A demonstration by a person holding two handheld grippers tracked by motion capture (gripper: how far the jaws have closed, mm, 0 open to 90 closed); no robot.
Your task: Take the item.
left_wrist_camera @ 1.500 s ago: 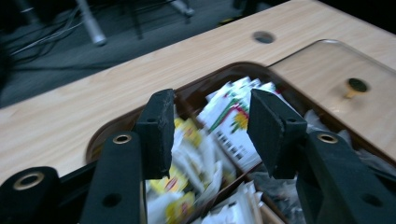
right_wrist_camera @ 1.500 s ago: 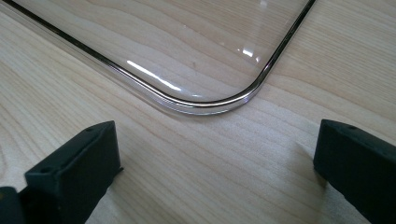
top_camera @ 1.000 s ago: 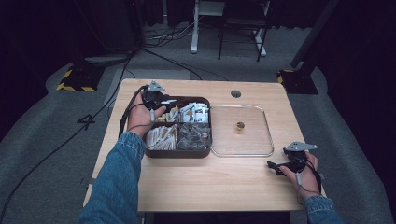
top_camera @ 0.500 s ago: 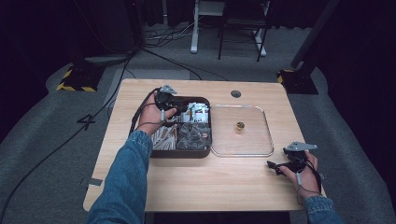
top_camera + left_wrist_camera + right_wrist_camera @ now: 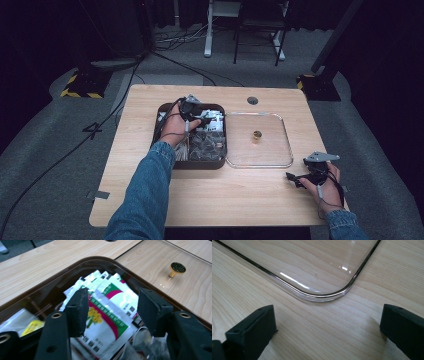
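A dark brown box (image 5: 170, 165) on the table holds white sachets (image 5: 110, 315) printed in green and pink, along with clear packets. My left gripper (image 5: 196, 119) hangs over the back half of the box. In the left gripper view it (image 5: 115, 307) is open just above the sachets, with nothing between its jaws. A clear lid (image 5: 272, 150) with a gold knob (image 5: 257, 135) lies flat to the right of the box. My right gripper (image 5: 295, 178) rests low near the table's front right. It (image 5: 328, 325) stands wide open, facing the lid's rounded corner (image 5: 322, 277).
The wooden table (image 5: 220, 200) has a round cable hole (image 5: 252, 100) at the back. The gold knob (image 5: 177, 268) and the box's rim (image 5: 100, 261) lie beyond the left jaws. Dark floor, cables and chair legs surround the table.
My left gripper has moved from the box's back left corner to the right, over the sachets in its back middle. The right gripper has stayed put.
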